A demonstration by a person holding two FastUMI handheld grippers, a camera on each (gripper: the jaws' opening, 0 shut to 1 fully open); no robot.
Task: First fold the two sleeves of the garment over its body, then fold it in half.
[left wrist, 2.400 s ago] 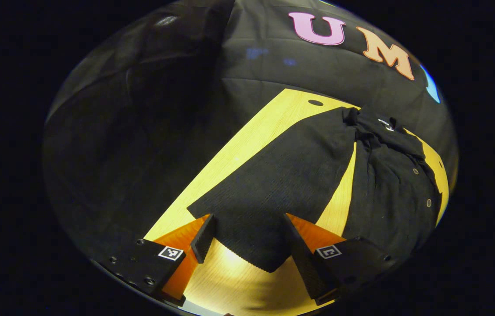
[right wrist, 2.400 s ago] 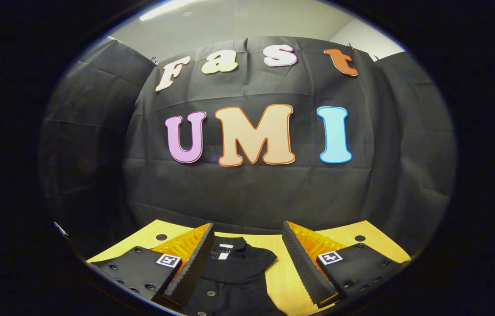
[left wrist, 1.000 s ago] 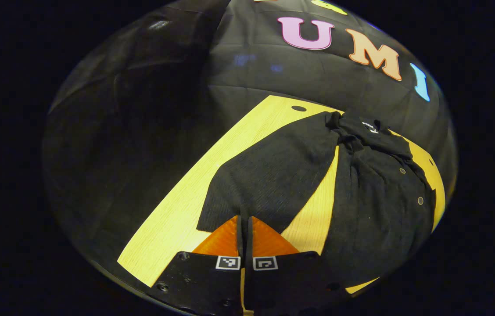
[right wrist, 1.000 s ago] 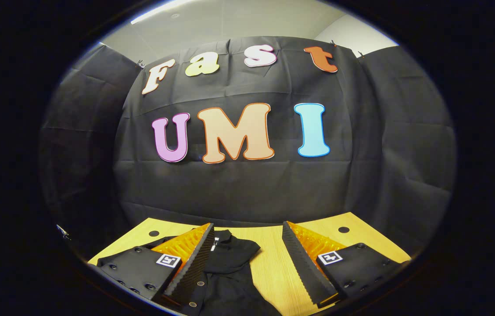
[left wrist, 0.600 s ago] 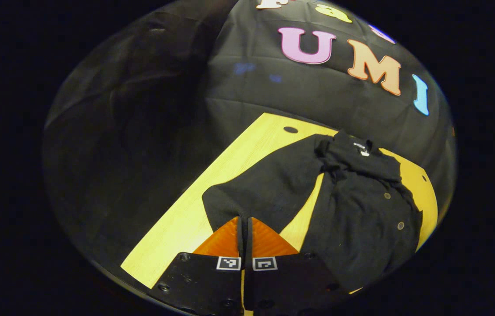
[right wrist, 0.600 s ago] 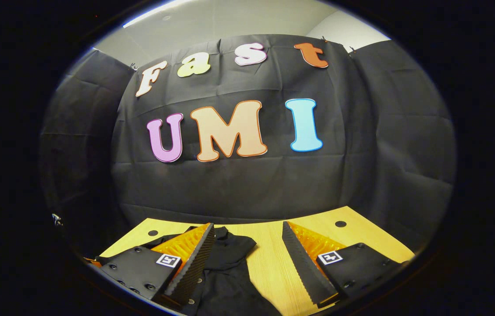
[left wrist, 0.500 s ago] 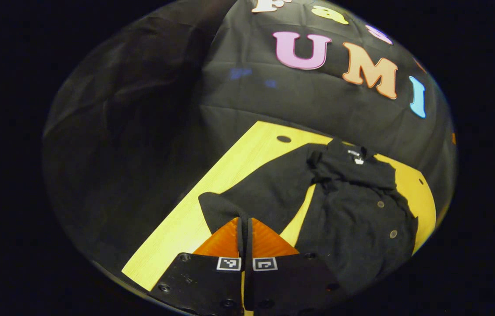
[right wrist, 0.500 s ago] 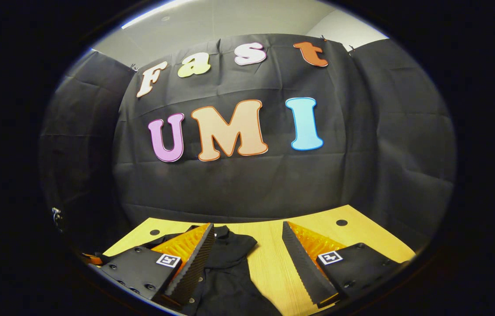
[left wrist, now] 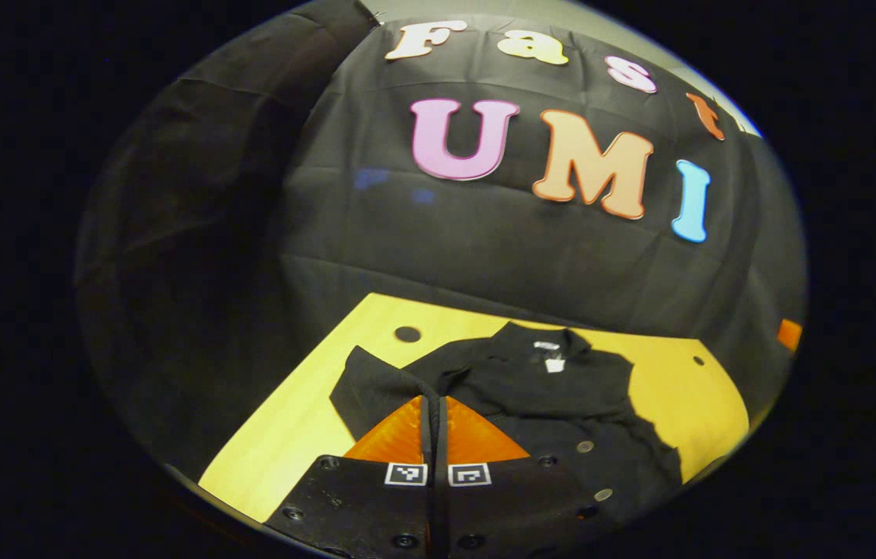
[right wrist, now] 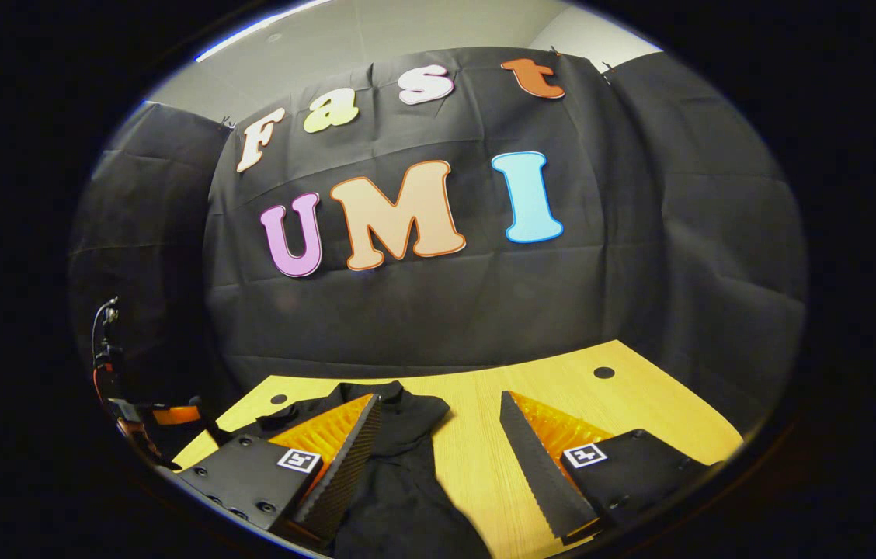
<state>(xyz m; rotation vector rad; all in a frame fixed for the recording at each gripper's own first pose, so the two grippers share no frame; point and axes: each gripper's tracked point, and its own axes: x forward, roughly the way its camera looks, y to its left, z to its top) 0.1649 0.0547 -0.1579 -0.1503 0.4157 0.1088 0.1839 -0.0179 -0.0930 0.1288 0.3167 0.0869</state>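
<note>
My left gripper [left wrist: 434,411], now clamped on the sleeve [left wrist: 372,384], carries it across toward the garment [left wrist: 562,404] body.

Your left gripper [left wrist: 434,404] had its fingers pressed together on the black sleeve [left wrist: 364,384], which rose in a fold just ahead of the tips. Beyond it the garment [left wrist: 562,396] lay on the yellow wooden table [left wrist: 290,435] — collar toward the booth's back wall, a white tag [left wrist: 550,355] inside the neck, pale buttons [left wrist: 585,446] down the front. A dark round hole [left wrist: 407,334] marked the table's far left corner.
</note>
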